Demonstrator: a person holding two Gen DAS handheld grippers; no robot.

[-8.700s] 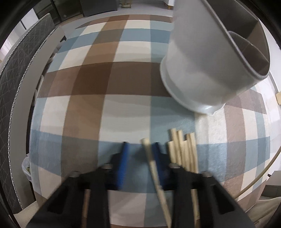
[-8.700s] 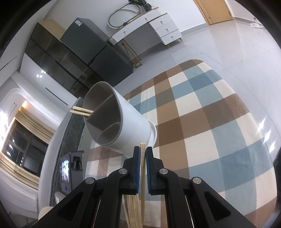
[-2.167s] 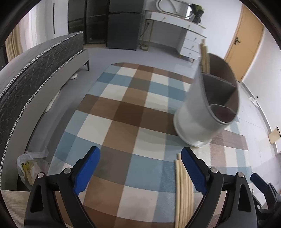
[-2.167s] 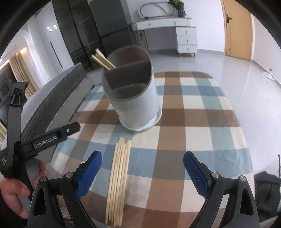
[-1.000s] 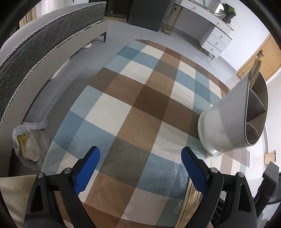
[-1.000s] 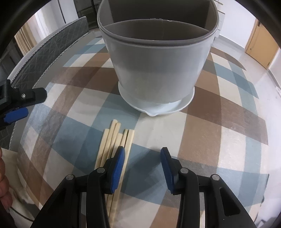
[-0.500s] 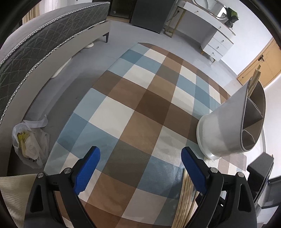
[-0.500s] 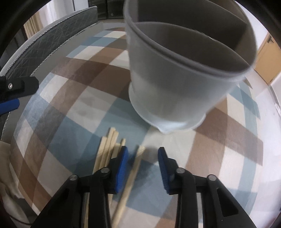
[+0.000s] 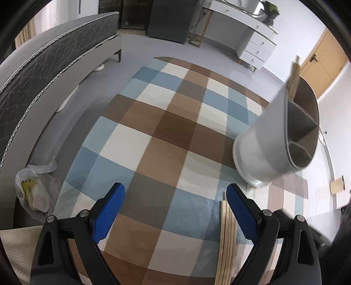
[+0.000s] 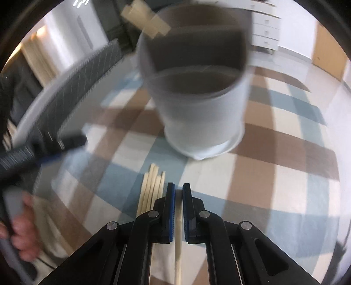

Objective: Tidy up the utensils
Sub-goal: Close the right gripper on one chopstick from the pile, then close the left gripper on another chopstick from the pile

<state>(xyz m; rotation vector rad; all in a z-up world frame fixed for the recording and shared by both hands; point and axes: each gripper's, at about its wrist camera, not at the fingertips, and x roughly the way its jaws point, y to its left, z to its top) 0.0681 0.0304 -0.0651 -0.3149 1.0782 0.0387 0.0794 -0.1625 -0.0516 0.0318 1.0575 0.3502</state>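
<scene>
between right gripper point(image 10: 178, 193) pads: one chopstick point(image 10: 178, 236).

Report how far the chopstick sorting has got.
Done: a few chopsticks already stand in the back compartment of the grey holder. In hand: the right gripper is shut on one chopstick. Left: a bundle of chopsticks lies on the checked cloth before the holder; the left gripper is open, holding nothing.

no legible text, labels, or numbers
</scene>
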